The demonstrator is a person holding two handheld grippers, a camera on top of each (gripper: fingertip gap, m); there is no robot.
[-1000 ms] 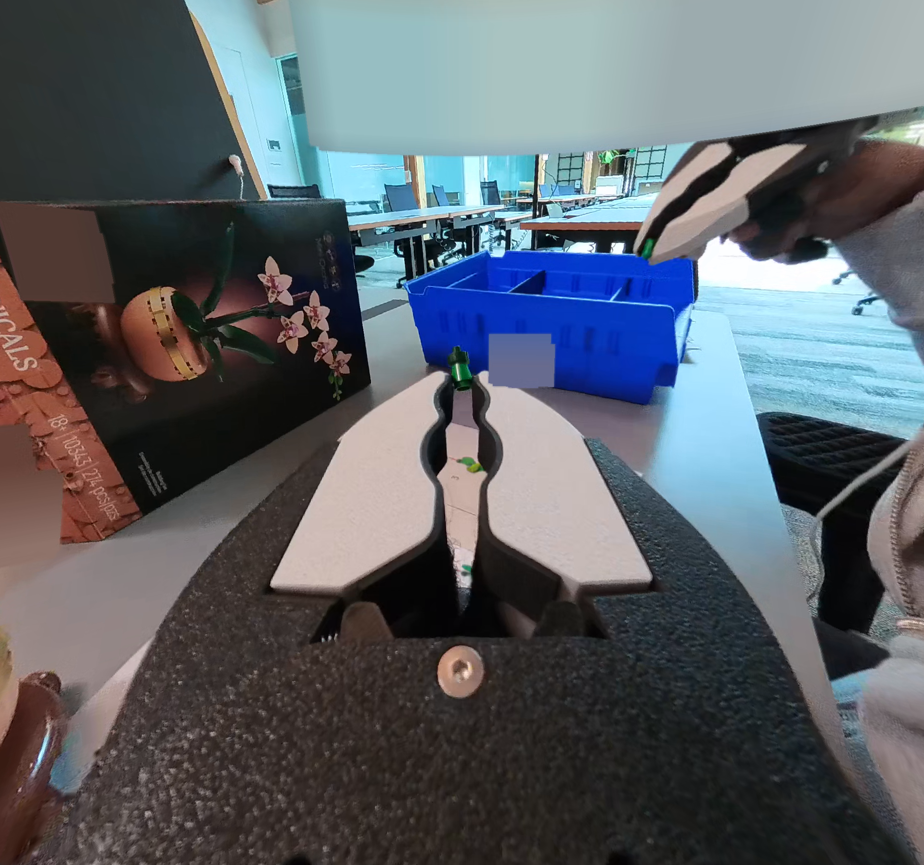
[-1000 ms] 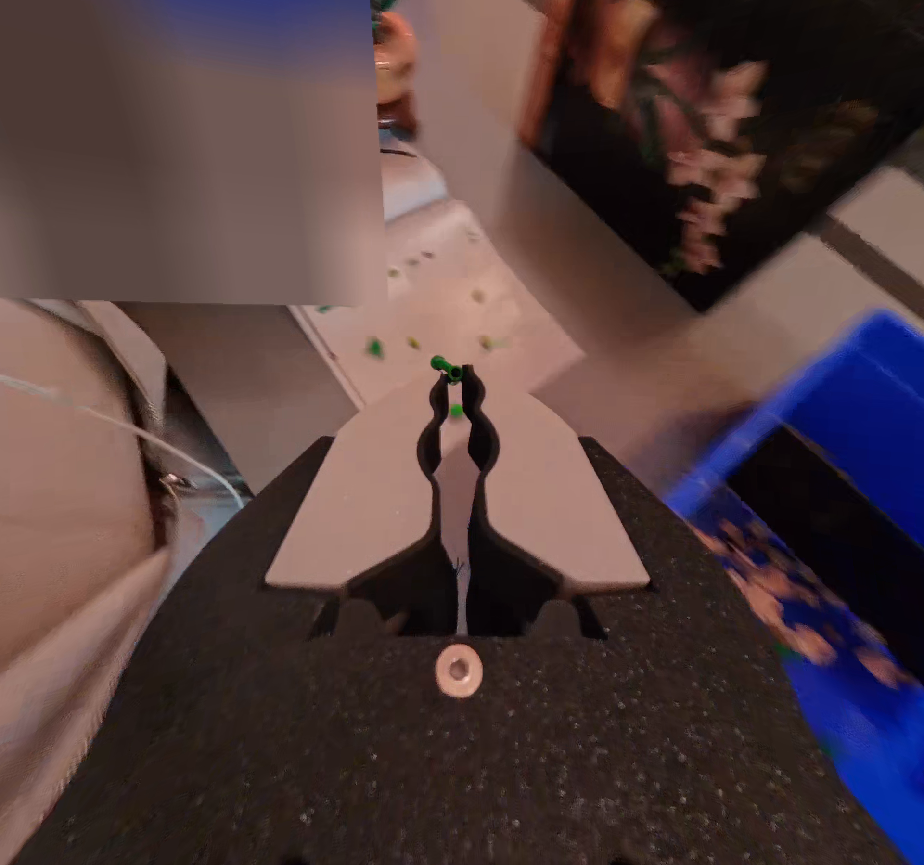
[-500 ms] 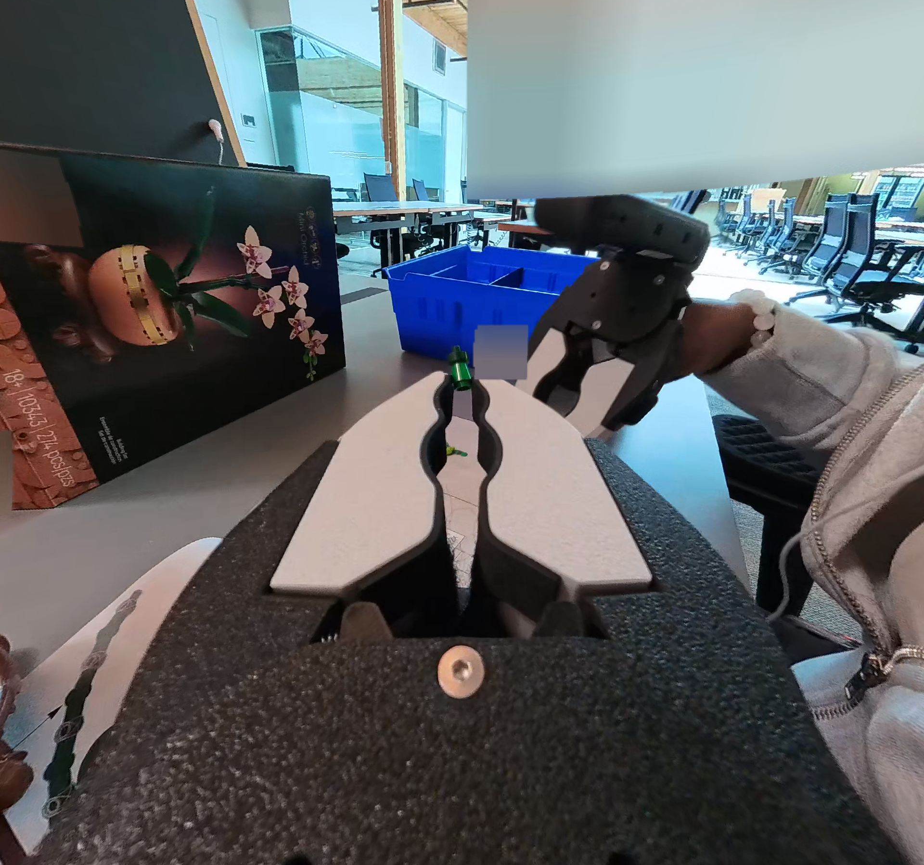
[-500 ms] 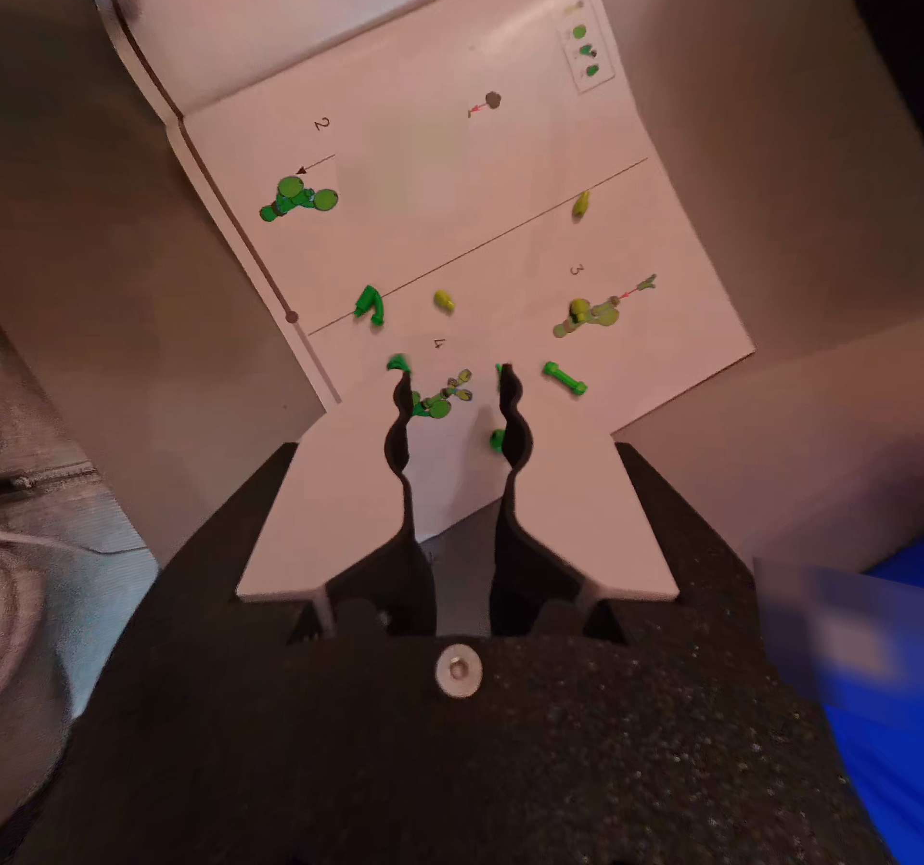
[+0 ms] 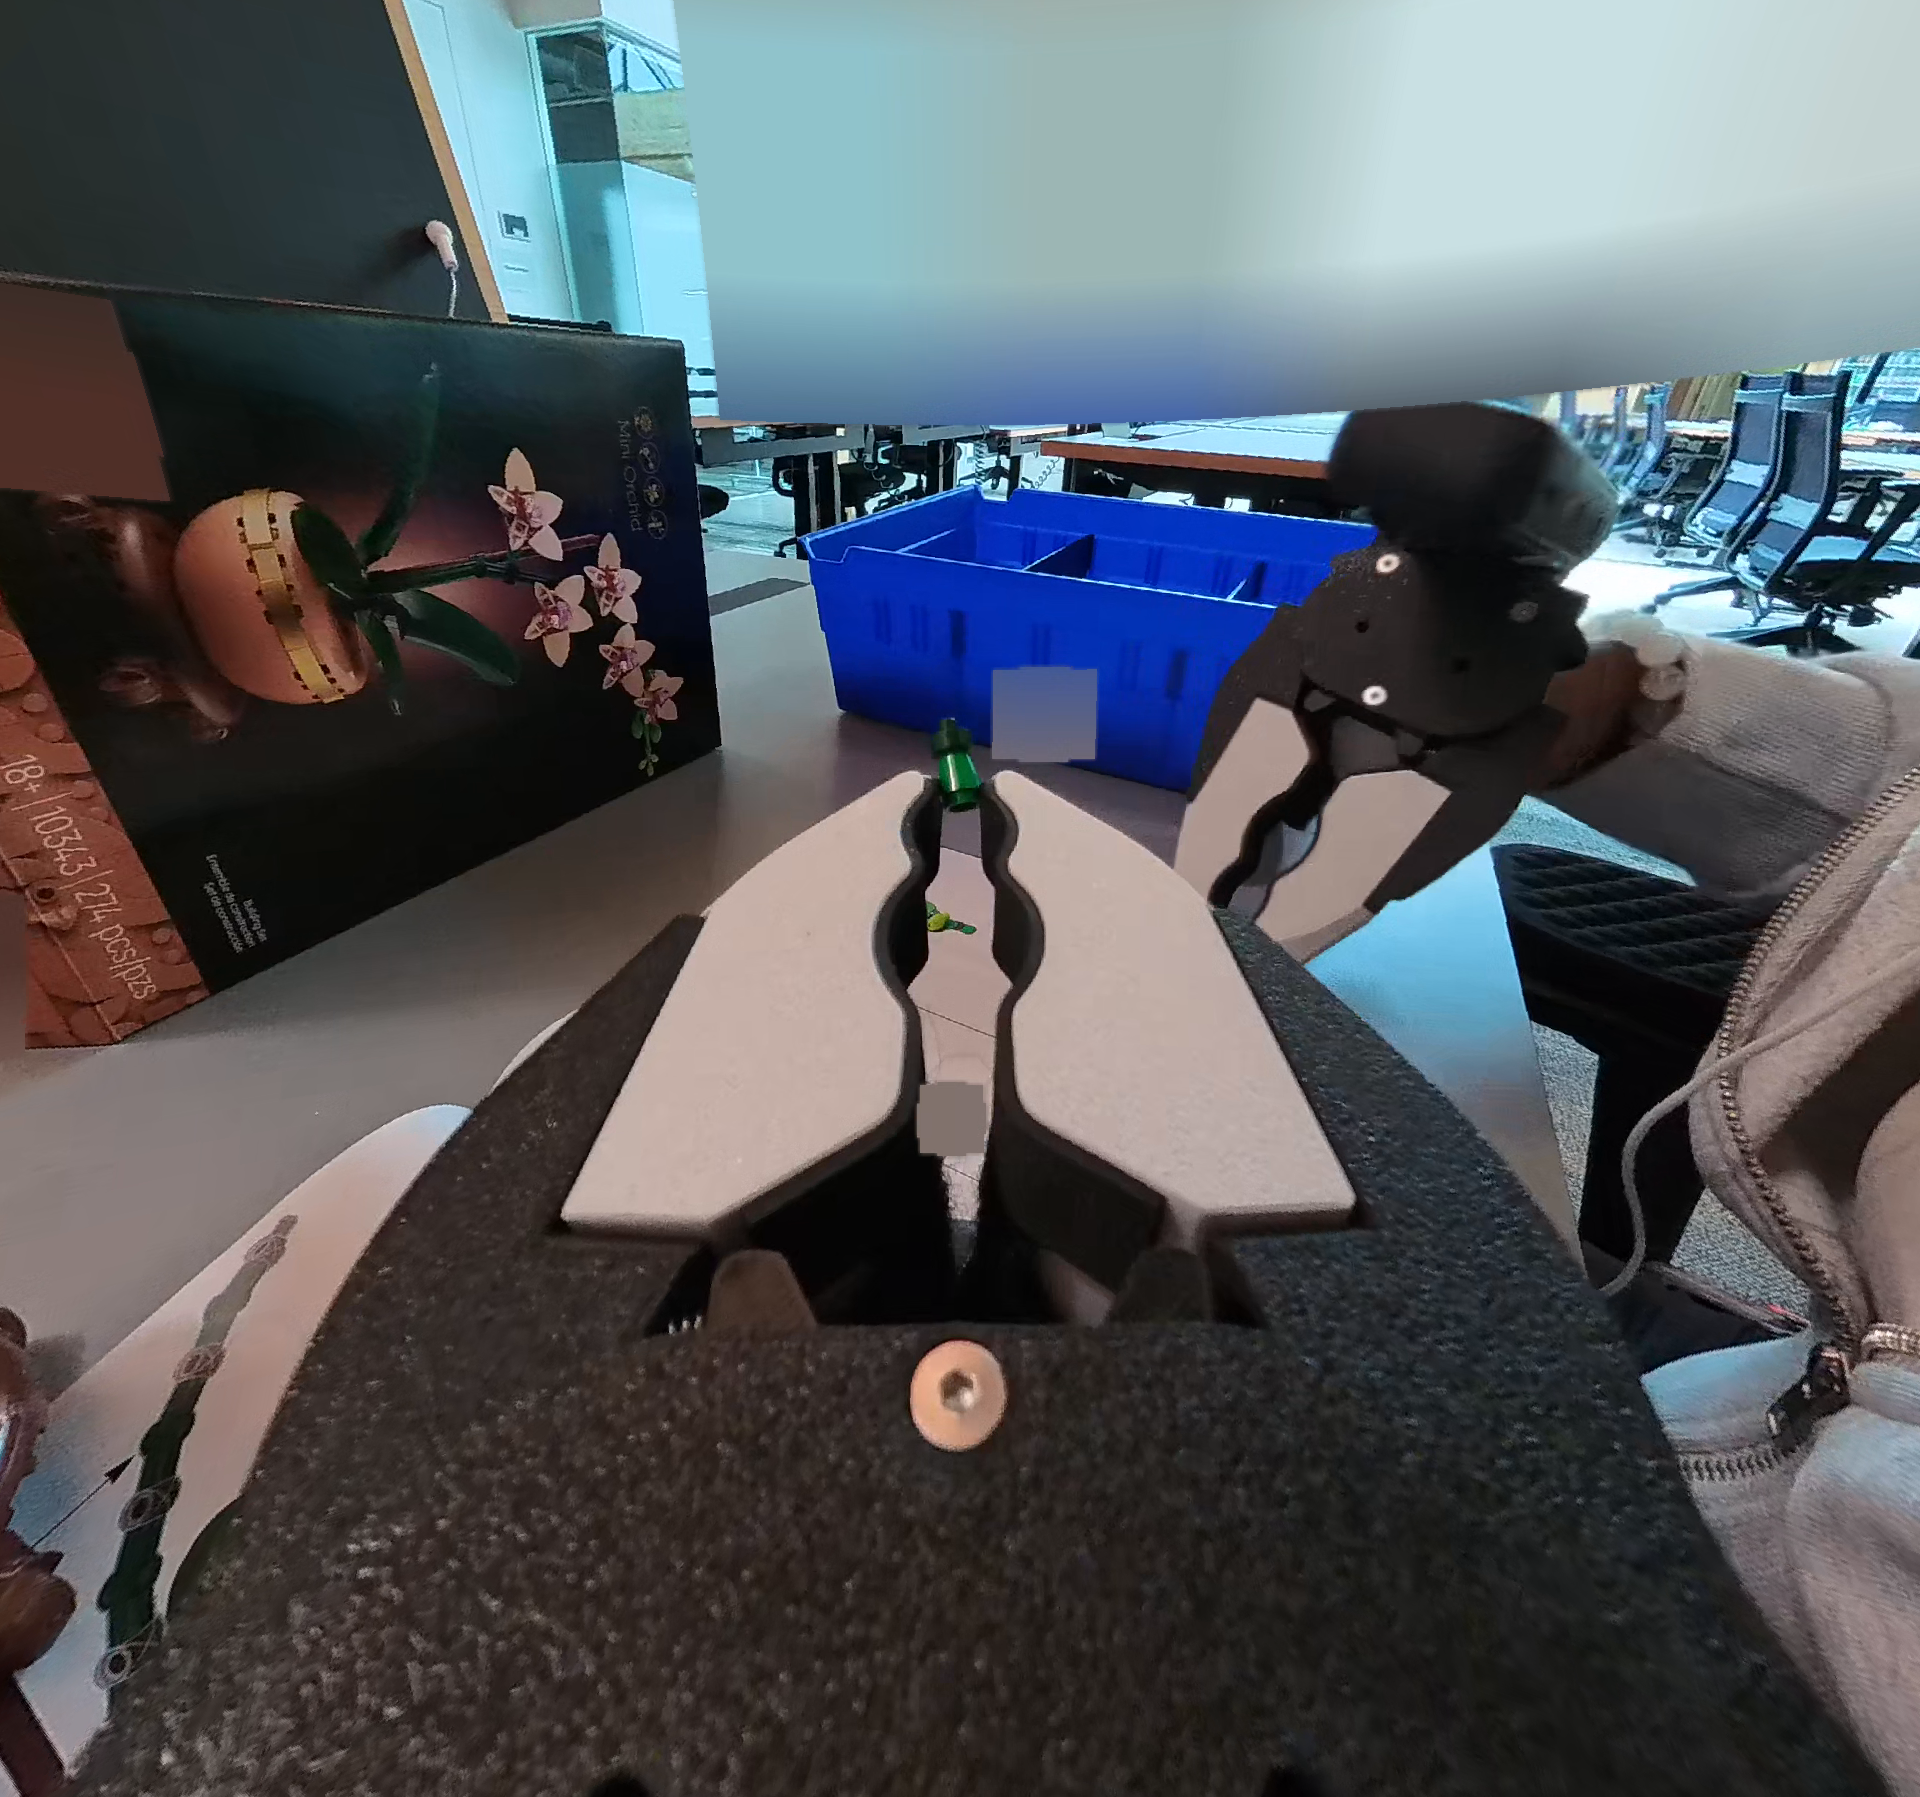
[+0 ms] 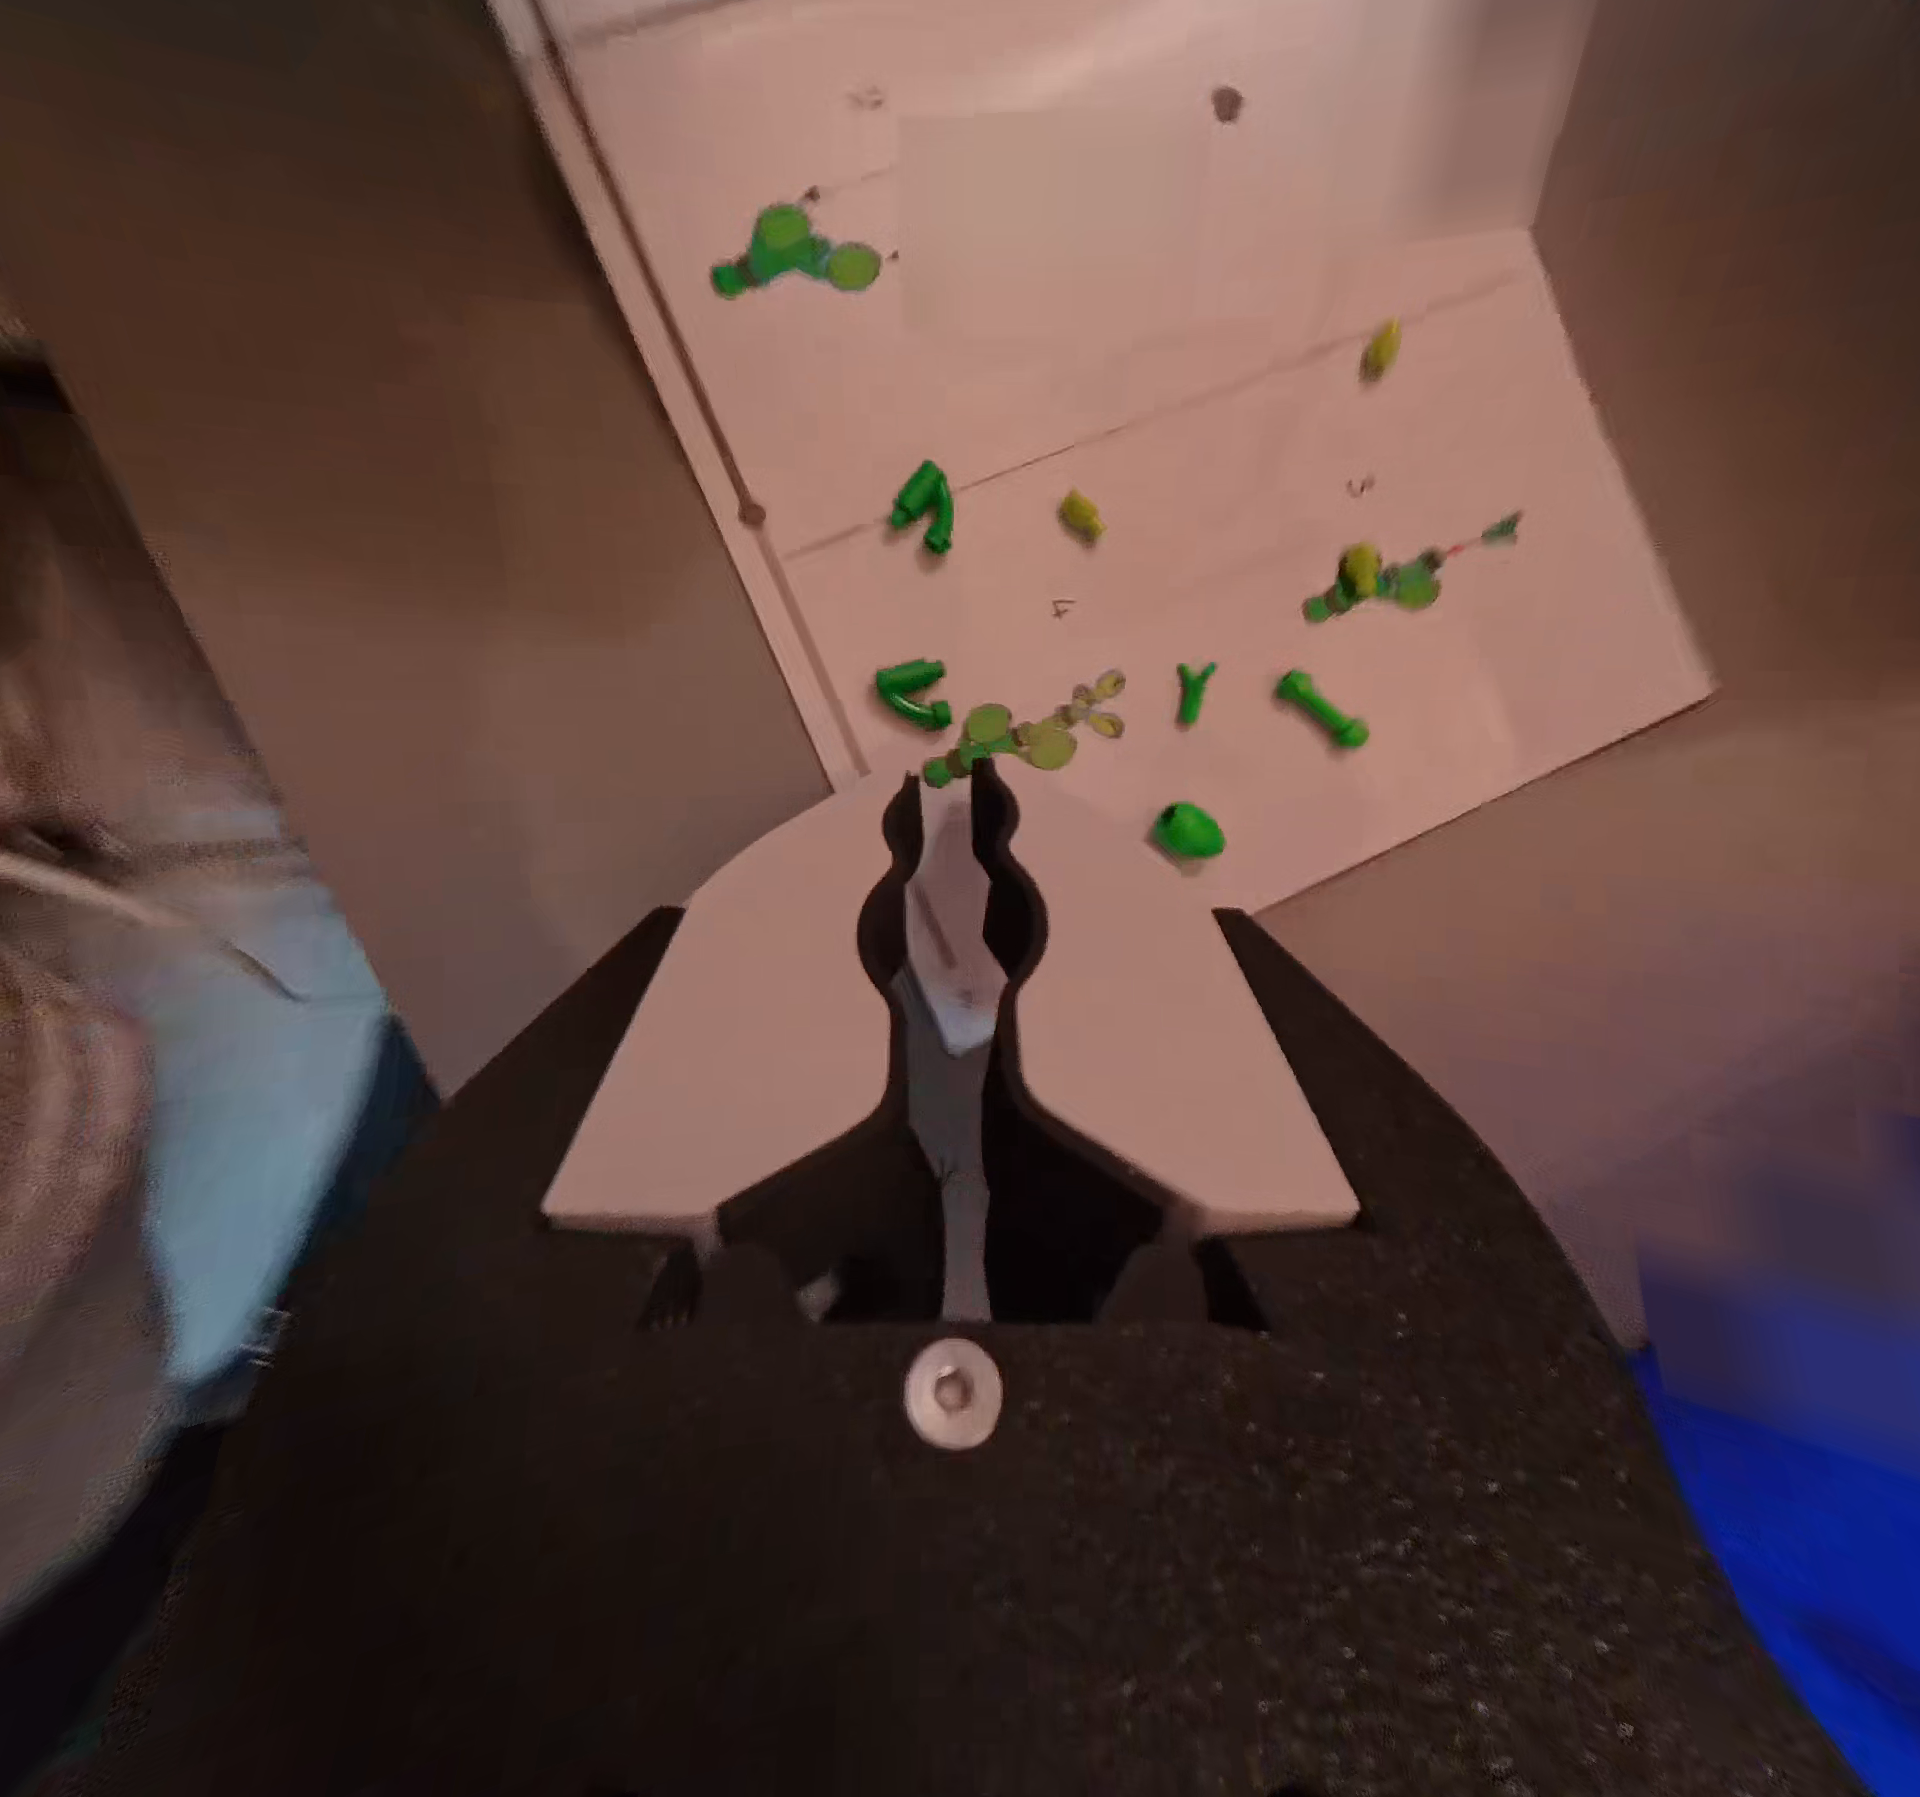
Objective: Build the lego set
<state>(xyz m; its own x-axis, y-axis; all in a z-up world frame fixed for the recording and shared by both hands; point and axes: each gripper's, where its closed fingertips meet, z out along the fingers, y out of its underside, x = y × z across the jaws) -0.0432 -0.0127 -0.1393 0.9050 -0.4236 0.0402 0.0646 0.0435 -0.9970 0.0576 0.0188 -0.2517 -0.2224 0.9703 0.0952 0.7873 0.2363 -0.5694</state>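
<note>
**Green stem piece pinched at the left tips, right gripper over the loose parts**

The left gripper [image 5: 958, 791] is clenched on a small dark green stem piece [image 5: 954, 773], which stands nearly upright and pokes out just past the tips. Beyond it a blue divided bin [image 5: 1039, 646] sits on the grey table [image 5: 499, 937], and the set's box [image 5: 353, 646], printed with an orchid, stands to the left.

The right gripper [image 5: 1309, 874] hangs to the right, tips pointing down at the table, in front of the bin. From the left wrist view its jaws stand somewhat apart; from its own camera [image 6: 943, 791] the gap at the tips is narrow, and nothing sits between them. Below lies the open instruction booklet [image 6: 1091, 376] with loose green pieces on the page: a curved elbow piece [image 6: 912, 696] just left of the tips, a Y-shaped piece [image 6: 1195, 689], a bar piece [image 6: 1322, 708], a rounded green piece [image 6: 1187, 831] to the right, and another bent piece [image 6: 923, 505] farther up. The view is blurred.
</note>
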